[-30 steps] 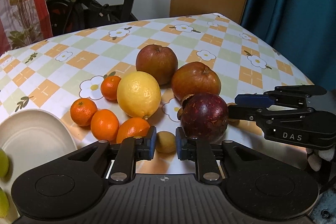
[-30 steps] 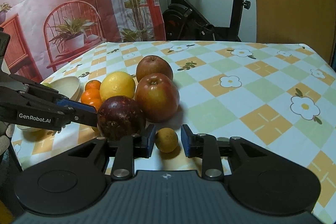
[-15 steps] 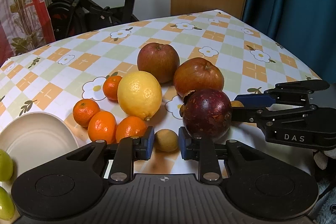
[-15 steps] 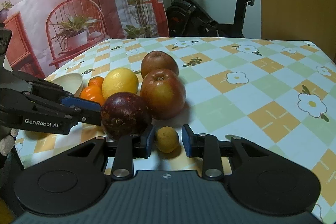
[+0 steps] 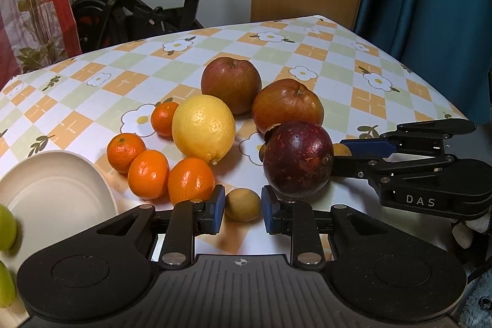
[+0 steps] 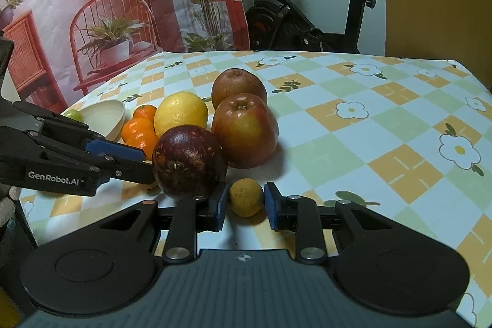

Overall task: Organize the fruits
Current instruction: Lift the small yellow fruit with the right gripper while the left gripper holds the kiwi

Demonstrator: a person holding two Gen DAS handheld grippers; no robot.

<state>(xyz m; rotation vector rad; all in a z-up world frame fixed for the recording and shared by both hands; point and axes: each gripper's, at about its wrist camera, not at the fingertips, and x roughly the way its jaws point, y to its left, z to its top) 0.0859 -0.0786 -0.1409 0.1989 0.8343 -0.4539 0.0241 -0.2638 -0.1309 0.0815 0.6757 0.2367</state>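
On tabletop (image 5: 338, 57): 2 apples (image 5: 231, 85) (image 5: 287, 106), 1 lemon (image 5: 203, 128), 4 mandarins (image 5: 126, 151), 1 dark fruit (image 5: 298, 157), 1 bowl (image 5: 103, 192). Lemon's long axis runs near-far, nipple toward the left camera. Left hand-held gripper (image 5: 242, 205) clenched on tan fruit (image 5: 243, 202), sitting just beside the dark fruit. Right hand-held gripper (image 6: 247, 202) clenched on second tan fruit (image 6: 247, 196). Fruit layout same as a second ago.

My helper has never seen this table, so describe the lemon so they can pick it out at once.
Look at the table with the flowered check cloth; fruit is clustered on it. The lemon lies in that cluster, between the small oranges and two reddish apples. It is the only yellow fruit, larger than the oranges, with a nub at one end.
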